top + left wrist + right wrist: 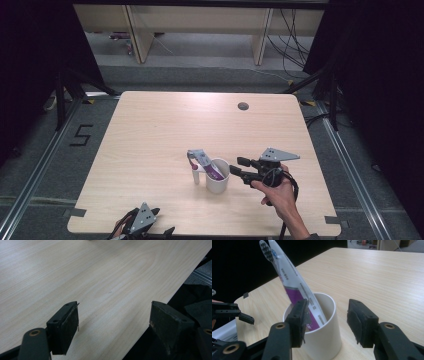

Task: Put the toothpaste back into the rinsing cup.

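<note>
Toothbrush pack [295, 285] was seen leaning in white cup [217, 176] mid-table; right gripper [240, 167] was spread just beside the rim, nothing pinched, left gripper [113, 325] spread at the table [150, 130] edge. Cup could be tipped if knocked on retreat

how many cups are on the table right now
1. The white round plastic cup stands near the middle of the light wooden table, holding a purple-and-white packaged toothbrush that leans out of it. The right hand-held gripper is beside the cup.

Bright tabletop, dark surround, soft focus
</note>
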Motion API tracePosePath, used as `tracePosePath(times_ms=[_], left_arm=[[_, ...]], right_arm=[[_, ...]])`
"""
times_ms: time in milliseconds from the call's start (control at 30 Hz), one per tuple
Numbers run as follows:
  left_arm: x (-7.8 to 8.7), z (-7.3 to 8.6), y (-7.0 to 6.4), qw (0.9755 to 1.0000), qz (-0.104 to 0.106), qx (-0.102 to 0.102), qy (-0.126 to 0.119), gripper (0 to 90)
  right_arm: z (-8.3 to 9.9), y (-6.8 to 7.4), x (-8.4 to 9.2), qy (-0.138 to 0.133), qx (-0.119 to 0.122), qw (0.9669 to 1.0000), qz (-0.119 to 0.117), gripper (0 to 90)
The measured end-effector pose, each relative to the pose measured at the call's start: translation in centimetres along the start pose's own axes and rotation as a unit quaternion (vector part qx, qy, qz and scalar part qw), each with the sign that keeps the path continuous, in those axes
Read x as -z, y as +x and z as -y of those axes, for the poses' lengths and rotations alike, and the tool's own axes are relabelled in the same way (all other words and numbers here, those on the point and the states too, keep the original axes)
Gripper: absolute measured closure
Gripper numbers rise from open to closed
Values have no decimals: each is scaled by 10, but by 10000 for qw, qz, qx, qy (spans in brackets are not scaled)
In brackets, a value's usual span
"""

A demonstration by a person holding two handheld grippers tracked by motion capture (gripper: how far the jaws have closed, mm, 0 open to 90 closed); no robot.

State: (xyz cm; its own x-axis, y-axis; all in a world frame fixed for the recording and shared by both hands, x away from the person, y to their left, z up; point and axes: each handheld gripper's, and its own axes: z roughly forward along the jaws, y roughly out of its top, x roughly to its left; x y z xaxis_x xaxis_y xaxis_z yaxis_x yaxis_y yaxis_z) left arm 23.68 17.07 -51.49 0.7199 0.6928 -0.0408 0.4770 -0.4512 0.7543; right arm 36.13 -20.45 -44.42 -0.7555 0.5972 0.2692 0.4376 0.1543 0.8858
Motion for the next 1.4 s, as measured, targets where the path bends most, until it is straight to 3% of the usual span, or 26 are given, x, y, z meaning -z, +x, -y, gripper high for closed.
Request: tracePosePath(times_ms=[33,100,133,167,200,267,333,367,533,567,600,633,667,700,733,800,833,1000,1033,1133,1167,1400], left_arm=[[0,0,0,10000,-2,-1,0,230],[0,0,0,10000,-3,1,2,230],[0,0,0,10000,-4,2,2,230],[0,0,0,10000,-4,5,1,230],[0,0,0,10000,2,9,-26,230],[0,0,0,10000,-2,2,-25,230],[0,0,1,10000,-4,6,-25,230],[0,0,1,10000,-7,5,-27,230],[-1,0,1,10000,-9,37,-53,230],[-1,0,1,10000,-11,33,-52,230],[-1,0,1,10000,-10,36,-54,230],[-1,0,1,10000,-10,36,-49,230],[-1,0,0,10000,-13,42,-50,230],[0,0,2,10000,-51,-17,-3,230],[0,0,2,10000,-58,-22,-5,230],[0,0,2,10000,-59,-38,4,230],[0,0,2,10000,-60,-38,3,229],[1,0,2,10000,-76,-34,-4,229],[0,-1,2,10000,-81,-33,-16,229],[1,-1,2,10000,-80,-39,-3,227],[0,-1,2,10000,-42,6,-42,227],[1,-1,1,10000,-38,15,-43,226]], right_arm=[[1,0,2,51,-106,9999,8,490],[1,-3,5,5,-2,10000,7,486],[3,-3,8,-1,-149,9999,66,480],[3,-6,9,-13,-11,10000,94,474],[3,-5,11,12,-194,9998,110,470],[5,-10,14,-55,-32,9998,180,464],[7,-8,20,52,-309,9993,206,457],[8,-12,20,-36,-137,9997,200,451],[11,-13,28,-24,-289,9993,250,442],[11,-16,29,-80,-160,9995,264,439],[12,-15,31,-57,-246,9993,277,435],[12,-16,31,-75,-184,9993,313,432],[13,-15,32,-57,-309,9990,312,431],[13,-17,34,-78,-164,9993,327,427],[14,-14,36,-5,-314,9990,311,417],[15,-15,36,-71,-333,9990,306,394],[16,-17,38,-92,-214,9991,353,380],[21,-18,44,-59,-376,9982,459,316],[22,-20,44,-53,-271,9984,493,305],[26,-20,47,-7,-347,9979,545,268],[28,-21,47,-51,-272,9979,591,264],[35,-21,52,1,-508,9965,658,222]])
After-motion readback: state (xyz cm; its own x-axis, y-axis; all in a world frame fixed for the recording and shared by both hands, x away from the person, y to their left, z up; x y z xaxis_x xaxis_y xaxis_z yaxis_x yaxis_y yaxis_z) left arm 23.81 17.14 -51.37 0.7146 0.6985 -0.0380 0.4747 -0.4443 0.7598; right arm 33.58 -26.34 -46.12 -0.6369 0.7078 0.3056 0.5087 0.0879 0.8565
